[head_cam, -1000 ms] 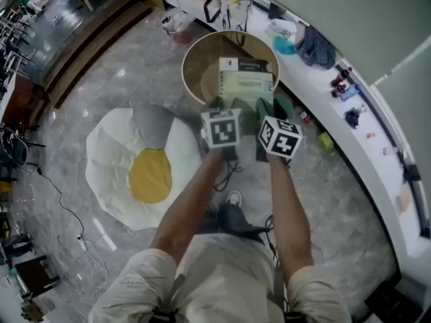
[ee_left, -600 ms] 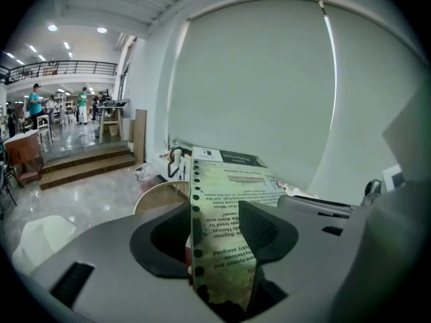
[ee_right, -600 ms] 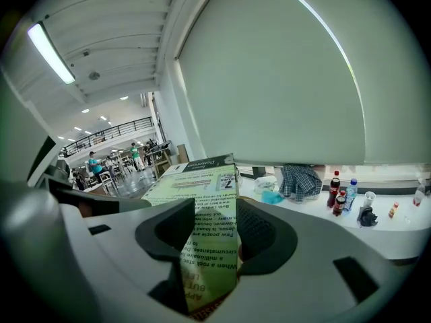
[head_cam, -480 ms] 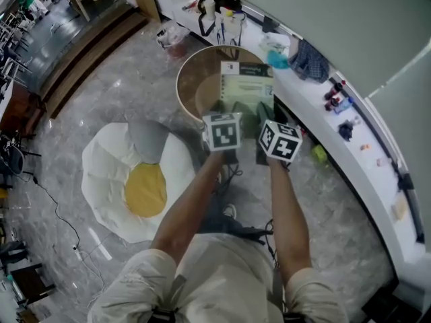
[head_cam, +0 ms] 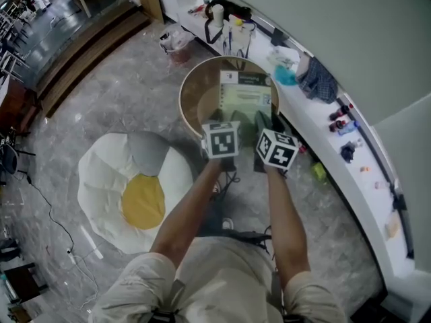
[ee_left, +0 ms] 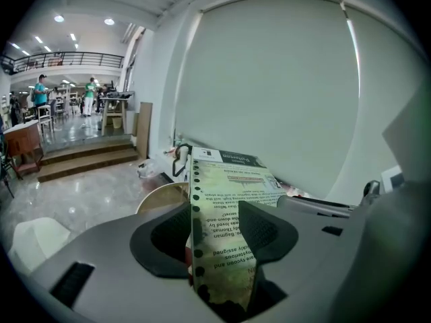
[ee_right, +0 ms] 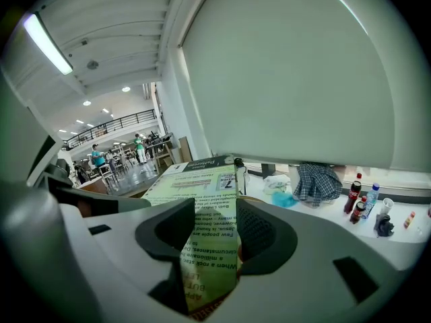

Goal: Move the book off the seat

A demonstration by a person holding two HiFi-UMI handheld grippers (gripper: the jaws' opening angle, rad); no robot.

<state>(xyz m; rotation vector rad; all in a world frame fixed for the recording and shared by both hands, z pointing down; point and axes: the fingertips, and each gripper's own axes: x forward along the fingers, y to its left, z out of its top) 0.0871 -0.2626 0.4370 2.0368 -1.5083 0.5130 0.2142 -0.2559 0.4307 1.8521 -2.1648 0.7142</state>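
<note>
A green-covered book (head_cam: 246, 98) is held level over a round wooden table (head_cam: 194, 94), back cover up. My left gripper (head_cam: 226, 122) is shut on the book's near edge at its left side. In the left gripper view the book (ee_left: 226, 200) runs out between the pads of that gripper (ee_left: 217, 237). My right gripper (head_cam: 264, 124) grips the same near edge further right. In the right gripper view the book (ee_right: 205, 194) is pinched between the jaws of the right gripper (ee_right: 210, 237). Whether the book touches the tabletop is hidden.
An egg-shaped white and yellow beanbag seat (head_cam: 128, 194) lies on the marble floor at the left. A long white counter (head_cam: 350, 150) with bottles, cloths and cups curves along the wall behind the table. A cable (head_cam: 47, 214) trails over the floor at the left.
Both grippers keep their hold on the book over the round table. The head view has shifted a little; the book's place over the table looks much the same.
</note>
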